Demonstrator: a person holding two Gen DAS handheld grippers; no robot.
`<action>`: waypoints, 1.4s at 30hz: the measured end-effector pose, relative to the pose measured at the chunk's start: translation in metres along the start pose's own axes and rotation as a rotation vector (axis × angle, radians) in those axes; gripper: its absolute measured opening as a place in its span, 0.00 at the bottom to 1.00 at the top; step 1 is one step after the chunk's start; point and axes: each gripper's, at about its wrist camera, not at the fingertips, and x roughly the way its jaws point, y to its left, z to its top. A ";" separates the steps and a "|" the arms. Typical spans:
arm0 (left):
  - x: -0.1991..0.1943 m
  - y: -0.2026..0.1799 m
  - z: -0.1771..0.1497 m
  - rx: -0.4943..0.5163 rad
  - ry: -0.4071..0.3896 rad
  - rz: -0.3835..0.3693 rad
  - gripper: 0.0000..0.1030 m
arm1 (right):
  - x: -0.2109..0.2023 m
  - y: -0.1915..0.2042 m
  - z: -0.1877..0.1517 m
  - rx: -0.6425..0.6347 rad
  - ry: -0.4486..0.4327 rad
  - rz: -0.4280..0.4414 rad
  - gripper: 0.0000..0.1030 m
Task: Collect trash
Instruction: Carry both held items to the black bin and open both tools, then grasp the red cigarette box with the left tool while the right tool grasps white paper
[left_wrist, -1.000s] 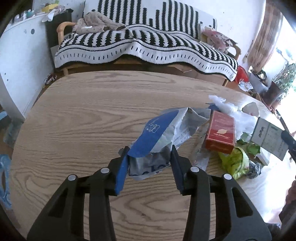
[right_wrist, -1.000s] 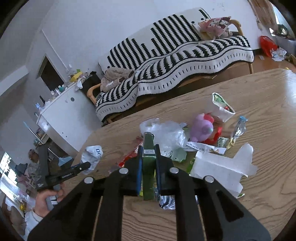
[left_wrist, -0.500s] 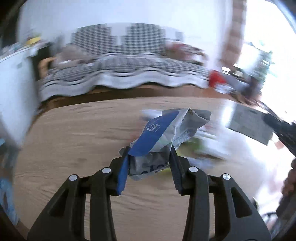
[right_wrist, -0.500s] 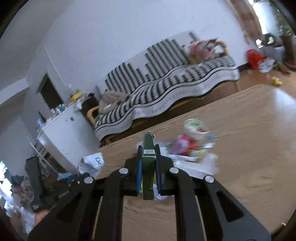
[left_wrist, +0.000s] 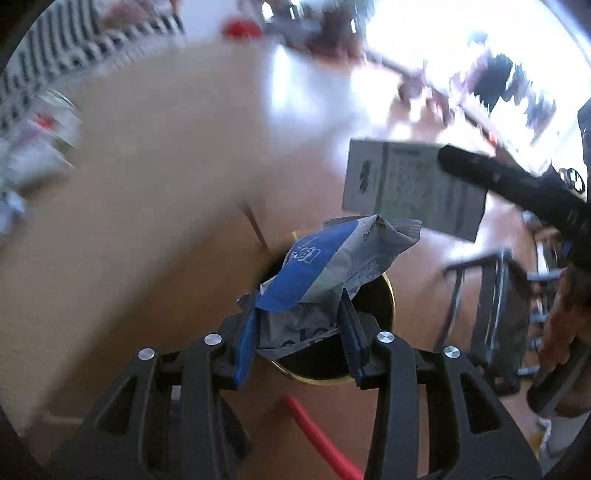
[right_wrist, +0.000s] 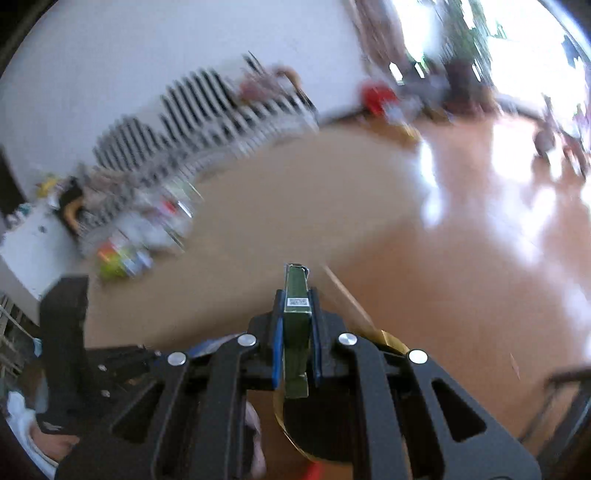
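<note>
My left gripper (left_wrist: 297, 328) pinches the crumpled blue-and-white wrapper (left_wrist: 325, 266) at centre frame, directly over the dark, gold-rimmed bin (left_wrist: 373, 302). My right gripper (right_wrist: 295, 332) is clamped on a flat green carton (right_wrist: 295, 325) at lower centre, the bin (right_wrist: 295, 432) beneath it.

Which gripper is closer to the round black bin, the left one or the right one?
Left. The left gripper holds its blue wrapper right above the bin's opening. The right gripper, holding a flat carton, hangs farther off to one side.
</note>
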 end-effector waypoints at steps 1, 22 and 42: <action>0.013 -0.003 -0.002 0.006 0.032 -0.003 0.38 | 0.008 -0.011 -0.012 0.018 0.028 -0.021 0.12; 0.048 -0.011 0.001 0.049 0.047 0.099 0.94 | 0.035 -0.088 -0.037 0.250 0.045 -0.082 0.95; -0.193 0.338 -0.043 -0.583 -0.328 0.608 0.94 | 0.136 0.200 0.091 -0.258 -0.052 0.145 0.95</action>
